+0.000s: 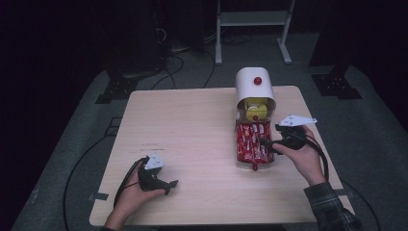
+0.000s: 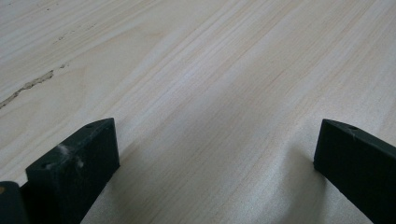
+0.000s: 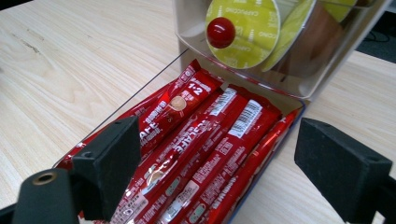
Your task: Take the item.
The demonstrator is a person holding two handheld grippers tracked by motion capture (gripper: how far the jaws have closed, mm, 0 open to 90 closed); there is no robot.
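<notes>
In the high view, a pale wooden table [image 1: 192,144] carries a white rounded dispenser box [image 1: 254,86] with a red knob on its top. Its clear front drawer [image 1: 253,144] is pulled out toward the person and packed with shiny red coffee stick sachets [image 1: 250,142]. A yellow capsule [image 1: 255,111] sits in the upper compartment behind the drawer. The right gripper [image 1: 265,143] reaches in from the right, its jaws at the drawer's right edge over the sachets. The left gripper [image 1: 174,183] lies low near the table's front left, well apart from the box.

In the left gripper view, the 2 black jaws stand wide apart over bare wood with nothing between them: released.

In the right gripper view, the 2 jaws are spread wide and hover just above the sachets, gripping nothing. About 5 sachets lie side by side, lengthwise in the drawer. Above them, 2 yellow foil-topped capsules rest behind the clear wall with 1 small red knob [image 3: 220,31].

The step in hand looks like picking 1 sachet from the drawer. The next move calls for lowering the right jaws around a single stick and closing without pinching its neighbours.
</notes>
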